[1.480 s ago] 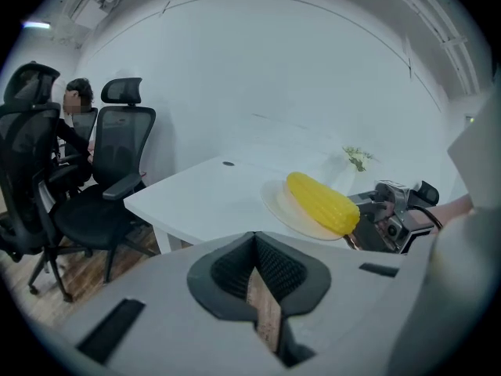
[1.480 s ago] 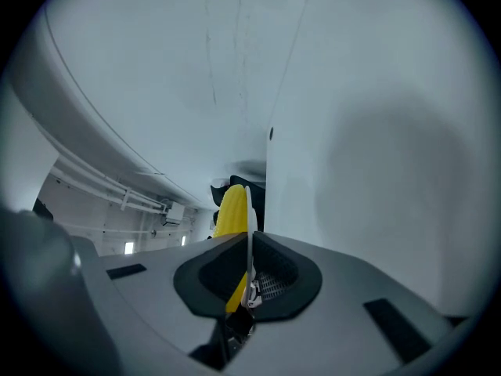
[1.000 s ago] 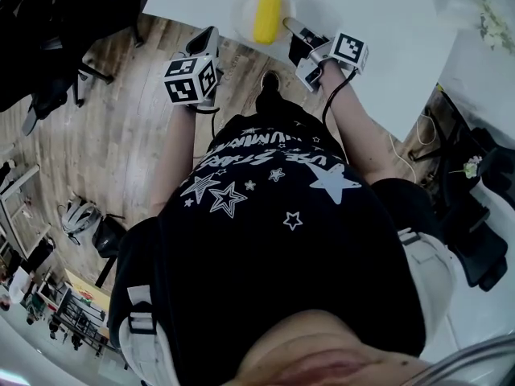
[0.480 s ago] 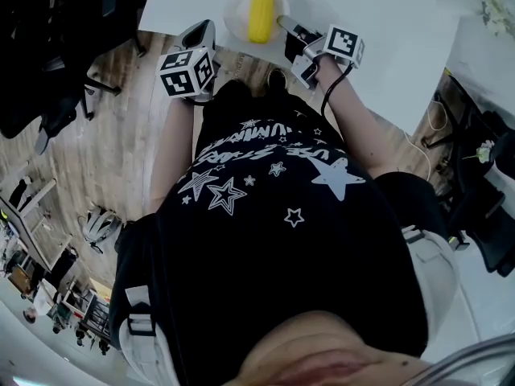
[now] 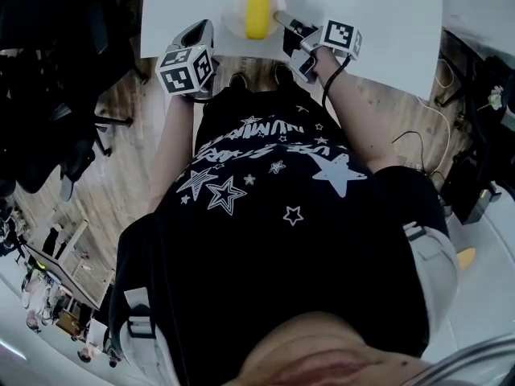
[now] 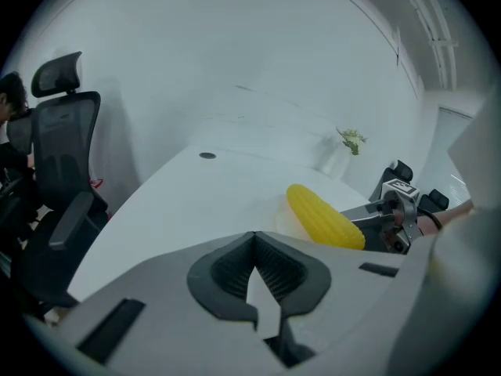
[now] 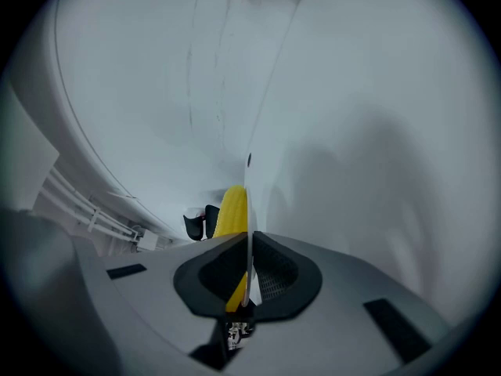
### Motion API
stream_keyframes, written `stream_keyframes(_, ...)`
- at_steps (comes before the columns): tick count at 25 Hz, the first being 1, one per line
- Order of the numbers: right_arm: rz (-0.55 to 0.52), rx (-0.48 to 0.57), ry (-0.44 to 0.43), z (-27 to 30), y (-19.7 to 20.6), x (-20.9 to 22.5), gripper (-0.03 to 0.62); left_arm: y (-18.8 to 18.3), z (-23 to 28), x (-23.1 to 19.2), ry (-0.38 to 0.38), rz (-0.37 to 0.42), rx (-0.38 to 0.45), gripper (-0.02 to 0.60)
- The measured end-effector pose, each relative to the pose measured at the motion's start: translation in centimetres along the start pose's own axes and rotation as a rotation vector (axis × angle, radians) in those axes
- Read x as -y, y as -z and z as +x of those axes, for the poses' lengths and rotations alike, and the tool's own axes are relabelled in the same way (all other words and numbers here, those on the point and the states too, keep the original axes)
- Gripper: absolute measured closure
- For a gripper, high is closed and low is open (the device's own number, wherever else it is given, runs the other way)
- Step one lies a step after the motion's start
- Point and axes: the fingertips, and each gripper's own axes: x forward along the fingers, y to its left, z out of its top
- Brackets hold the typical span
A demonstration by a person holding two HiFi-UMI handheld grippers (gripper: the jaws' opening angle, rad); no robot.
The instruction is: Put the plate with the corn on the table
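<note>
Overhead, smooth round plate [image 5: 232, 16], ribbed cylindrical corn [image 5: 257, 8]

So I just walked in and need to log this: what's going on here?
A person holds a gripper in each hand at a white table. The right gripper is clamped on the rim of a plate with a cob of corn on it, over the table near its front edge. Whether the plate has touched down is not clear. The left gripper is shut and empty, at the table's edge beside the plate.
</note>
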Motion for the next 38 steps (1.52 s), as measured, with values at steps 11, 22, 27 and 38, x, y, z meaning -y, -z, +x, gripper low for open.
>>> stream_keyframes(11, 0.027, 0.063, 0.023, 0.1, -0.3, 0.4, 0.579, -0.4, 1.1, 0.4, 0.091, 0.053, -0.031, 0.577)
stream_keyframes(22, 0.042, 0.069, 0.094, 0.4, -0.2, 1.3, 0.577, -0.7, 1.7, 0.4, 0.124, 0.070, -0.041, 0.577)
stream_keyframes(27, 0.027, 0.065, 0.141, 0.8, -0.3, 1.6, 0.577, -0.7, 2.0, 0.0, 0.134, 0.069, -0.045, 0.577)
stream_keyframes(38, 0.001, 0.058, 0.263, 2.1, -0.2, 1.7, 0.580, -0.5, 2.4, -1.2, 0.151, 0.066, -0.050, 0.577)
